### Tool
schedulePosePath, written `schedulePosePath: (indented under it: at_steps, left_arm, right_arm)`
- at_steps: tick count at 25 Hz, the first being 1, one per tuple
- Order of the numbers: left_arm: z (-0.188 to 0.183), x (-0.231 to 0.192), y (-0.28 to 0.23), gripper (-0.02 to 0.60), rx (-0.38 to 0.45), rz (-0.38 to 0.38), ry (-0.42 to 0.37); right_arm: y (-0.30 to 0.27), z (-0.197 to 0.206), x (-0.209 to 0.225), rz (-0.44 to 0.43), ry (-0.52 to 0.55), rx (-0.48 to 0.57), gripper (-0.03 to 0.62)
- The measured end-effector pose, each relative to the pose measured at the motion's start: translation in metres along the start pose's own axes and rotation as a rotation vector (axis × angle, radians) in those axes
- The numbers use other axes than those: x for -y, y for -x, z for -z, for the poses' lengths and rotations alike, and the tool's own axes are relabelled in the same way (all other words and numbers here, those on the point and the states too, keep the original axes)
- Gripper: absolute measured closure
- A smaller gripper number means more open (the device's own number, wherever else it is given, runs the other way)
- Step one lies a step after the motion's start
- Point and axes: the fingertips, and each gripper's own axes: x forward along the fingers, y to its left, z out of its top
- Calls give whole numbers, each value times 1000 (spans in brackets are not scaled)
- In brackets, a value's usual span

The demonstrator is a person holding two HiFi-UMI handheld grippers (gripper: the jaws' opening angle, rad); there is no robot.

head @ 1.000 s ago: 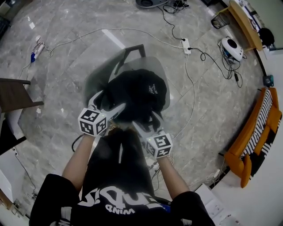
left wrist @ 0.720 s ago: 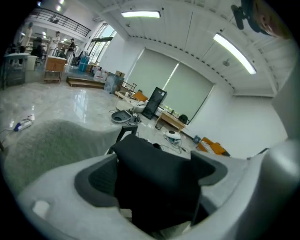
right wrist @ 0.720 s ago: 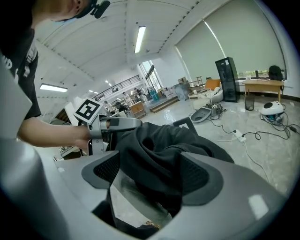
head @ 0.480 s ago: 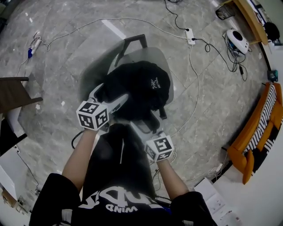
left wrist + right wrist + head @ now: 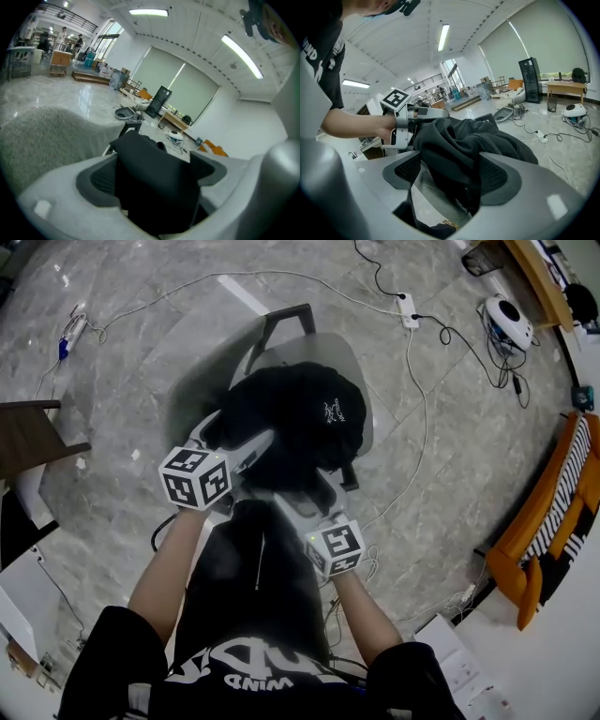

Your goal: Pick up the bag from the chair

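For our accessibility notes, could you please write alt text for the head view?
Seen from above, a person's left gripper and right gripper each clamp the near edge of a black bag at a translucent grey chair. Around it lie a grey marble floor, trailing cables and an orange sofa at right.

Grey chair (image 5: 354, 360) on marble floor (image 5: 131, 352) — bag (image 5: 300, 418) atop

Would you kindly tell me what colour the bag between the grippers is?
The bag is black with a small white logo, clearest in the head view.
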Motion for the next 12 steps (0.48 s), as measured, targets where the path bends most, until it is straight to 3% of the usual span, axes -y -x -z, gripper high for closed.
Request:
schedulePosePath:
  at_steps: [6,12]
  left_arm:
    - [1,-1,-4,207,-15,31,64]
    - [7,5,-10,330,-50,77,65]
  right_arm:
    - [-13,6,5,0,12,-8,251]
    - [-20,12,11,8,16,-25,354]
